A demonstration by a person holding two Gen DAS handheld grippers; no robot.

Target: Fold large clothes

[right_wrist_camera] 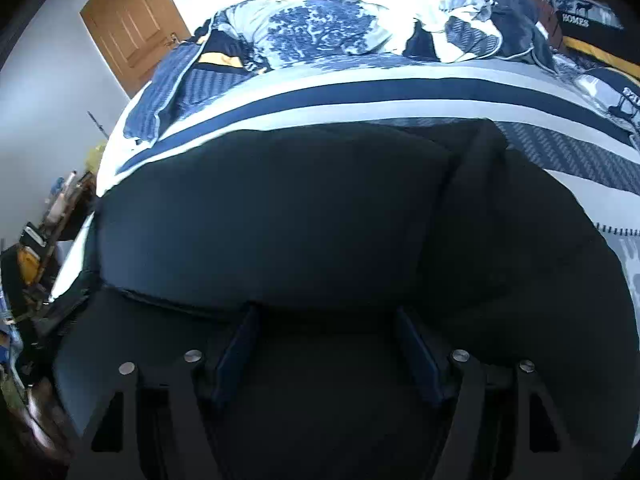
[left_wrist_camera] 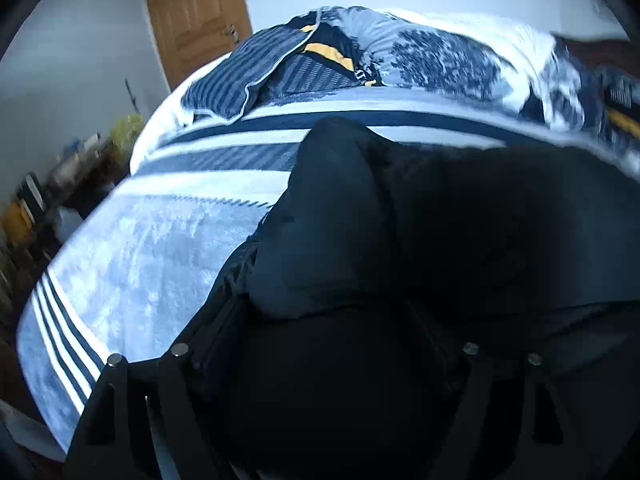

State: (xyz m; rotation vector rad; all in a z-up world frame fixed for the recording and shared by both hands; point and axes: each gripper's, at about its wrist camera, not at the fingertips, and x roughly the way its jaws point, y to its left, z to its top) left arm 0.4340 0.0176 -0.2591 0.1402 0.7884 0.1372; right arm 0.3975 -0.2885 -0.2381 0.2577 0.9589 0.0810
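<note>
Black, bulky fabric garment (right_wrist_camera: 280,208) is lying folded on the blue-and-white striped bed (right_wrist_camera: 360,92), directly ahead of both wide-open, empty grippers, right gripper (right_wrist_camera: 326,340) hovering over its broad middle, left gripper (left_wrist_camera: 332,344) nearer its left edge.

Lighting: cool, bluish daylight was recorded in both wrist views. The wall behind the bed (right_wrist_camera: 400,88) was blown out to plain white in the right wrist view, so the strongest light was placed at the far side. Exposure: the black garment (right_wrist_camera: 280,216) was rendered as a near-featureless dark mass, its folds barely separated. Blur: motion smear was noted in the left wrist view across the crumpled bedding (left_wrist_camera: 440,60) and the cluttered shelf (left_wrist_camera: 60,184); the wooden door (left_wrist_camera: 192,16) was softened. Distortion: strong fisheye bowing and black corner vignetting were noted throughout.
</note>
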